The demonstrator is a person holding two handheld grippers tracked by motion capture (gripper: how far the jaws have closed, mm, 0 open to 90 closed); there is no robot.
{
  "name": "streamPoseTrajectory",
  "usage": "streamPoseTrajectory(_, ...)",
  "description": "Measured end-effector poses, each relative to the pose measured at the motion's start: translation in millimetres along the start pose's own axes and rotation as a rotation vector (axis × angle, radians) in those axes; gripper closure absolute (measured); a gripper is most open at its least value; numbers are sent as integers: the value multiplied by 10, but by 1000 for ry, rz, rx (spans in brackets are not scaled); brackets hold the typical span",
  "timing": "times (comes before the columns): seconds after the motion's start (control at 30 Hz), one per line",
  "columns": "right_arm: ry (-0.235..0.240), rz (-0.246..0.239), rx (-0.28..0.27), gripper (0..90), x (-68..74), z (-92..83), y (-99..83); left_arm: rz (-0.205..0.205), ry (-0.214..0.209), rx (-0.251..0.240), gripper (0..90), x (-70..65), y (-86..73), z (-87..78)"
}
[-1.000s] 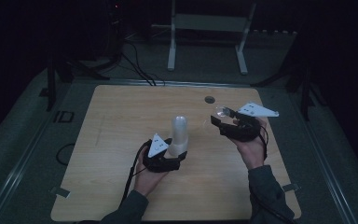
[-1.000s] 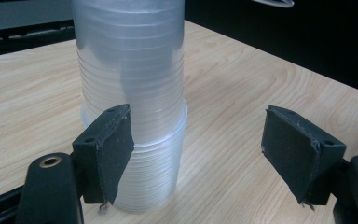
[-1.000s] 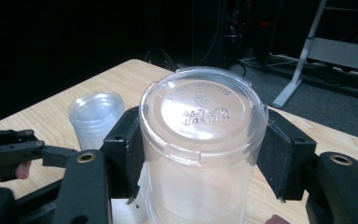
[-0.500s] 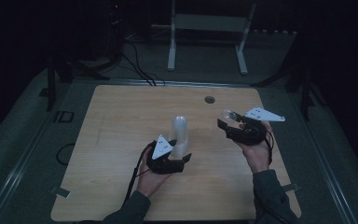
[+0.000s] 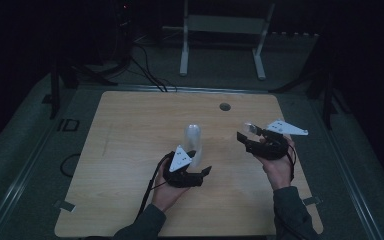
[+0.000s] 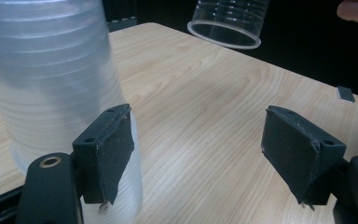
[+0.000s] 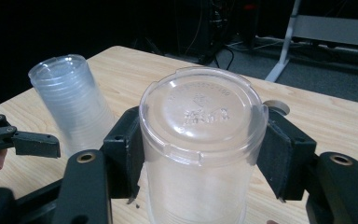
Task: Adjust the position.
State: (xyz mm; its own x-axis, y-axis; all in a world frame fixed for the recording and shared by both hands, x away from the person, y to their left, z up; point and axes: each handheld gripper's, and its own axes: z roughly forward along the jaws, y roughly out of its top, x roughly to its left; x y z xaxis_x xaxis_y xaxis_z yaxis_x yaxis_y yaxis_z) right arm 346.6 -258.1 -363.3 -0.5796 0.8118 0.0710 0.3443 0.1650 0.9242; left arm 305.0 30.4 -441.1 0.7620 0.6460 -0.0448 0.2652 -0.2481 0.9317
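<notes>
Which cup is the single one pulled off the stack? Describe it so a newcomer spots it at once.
Start at the wooden table. Near its middle a stack of clear cups stands upside down beside the left gripper. The single cup is to the right of that stack, clamped bottom up between the right gripper's jaws, the one cup off the tabletop.

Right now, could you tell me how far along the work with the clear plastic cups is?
One cup is already apart from the stack of cups, clamped upside down in the right hand-held gripper above the table. The left hand-held gripper stands open beside the stack, one jaw against it. The cup probably still has to be set down.
</notes>
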Motion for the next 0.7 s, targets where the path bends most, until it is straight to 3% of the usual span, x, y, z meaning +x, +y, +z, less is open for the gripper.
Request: streamPoseTrajectory(0.7, -7, 41, 31, 388, -59, 17, -219, 26, -26, 14, 261, -101, 42, 126)
